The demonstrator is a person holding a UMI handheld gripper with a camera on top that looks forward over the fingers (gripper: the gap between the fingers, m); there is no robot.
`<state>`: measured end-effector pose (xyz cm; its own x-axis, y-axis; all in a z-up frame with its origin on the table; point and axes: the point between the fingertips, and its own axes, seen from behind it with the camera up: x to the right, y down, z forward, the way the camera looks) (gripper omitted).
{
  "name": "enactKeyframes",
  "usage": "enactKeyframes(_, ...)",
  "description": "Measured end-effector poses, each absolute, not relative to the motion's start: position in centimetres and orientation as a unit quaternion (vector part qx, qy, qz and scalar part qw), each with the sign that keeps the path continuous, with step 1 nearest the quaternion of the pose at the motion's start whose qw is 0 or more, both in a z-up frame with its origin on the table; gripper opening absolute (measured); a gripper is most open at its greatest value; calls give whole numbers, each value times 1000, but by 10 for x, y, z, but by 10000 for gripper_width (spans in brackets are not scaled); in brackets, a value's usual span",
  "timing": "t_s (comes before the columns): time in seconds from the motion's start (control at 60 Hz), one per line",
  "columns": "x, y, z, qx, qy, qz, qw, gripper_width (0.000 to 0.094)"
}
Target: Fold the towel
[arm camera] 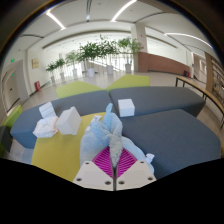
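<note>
Now gripper [112,168] clamps pale blue towel [108,138] over sofa [170,128].

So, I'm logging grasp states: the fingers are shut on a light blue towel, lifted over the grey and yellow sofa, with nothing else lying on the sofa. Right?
Not quite. The gripper view shows white cloths lying on the sofa. The fingers are indeed shut on the light blue towel.

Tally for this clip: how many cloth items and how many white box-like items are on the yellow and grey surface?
Light blue towel, bunched between the closed gripper fingers: 1
Crumpled white cloth: 1
White box-like items: 3, one beside the white cloth, one behind it, one on the grey cushion
Total: 5
</note>
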<state>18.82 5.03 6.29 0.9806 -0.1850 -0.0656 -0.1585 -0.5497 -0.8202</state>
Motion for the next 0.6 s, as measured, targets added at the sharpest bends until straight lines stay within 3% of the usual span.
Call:
enactKeyframes(0.133,231,38,-6,-907,119,-25,404,35)
enactKeyframes(0.183,233,45,-7,-898,103,-29,426,37)
enactKeyframes(0.3,231,42,-3,-909,80,-39,406,60)
enactKeyframes(0.333,230,41,-2,-912,80,-37,401,138)
enactKeyframes(0.367,230,36,6,-913,79,-37,399,282)
enactKeyframes(0.45,249,26,27,-910,76,-69,401,876)
enactKeyframes(0.5,254,18,43,-909,72,-72,404,824)
enactKeyframes(0.6,245,-8,78,-907,81,-46,410,847)
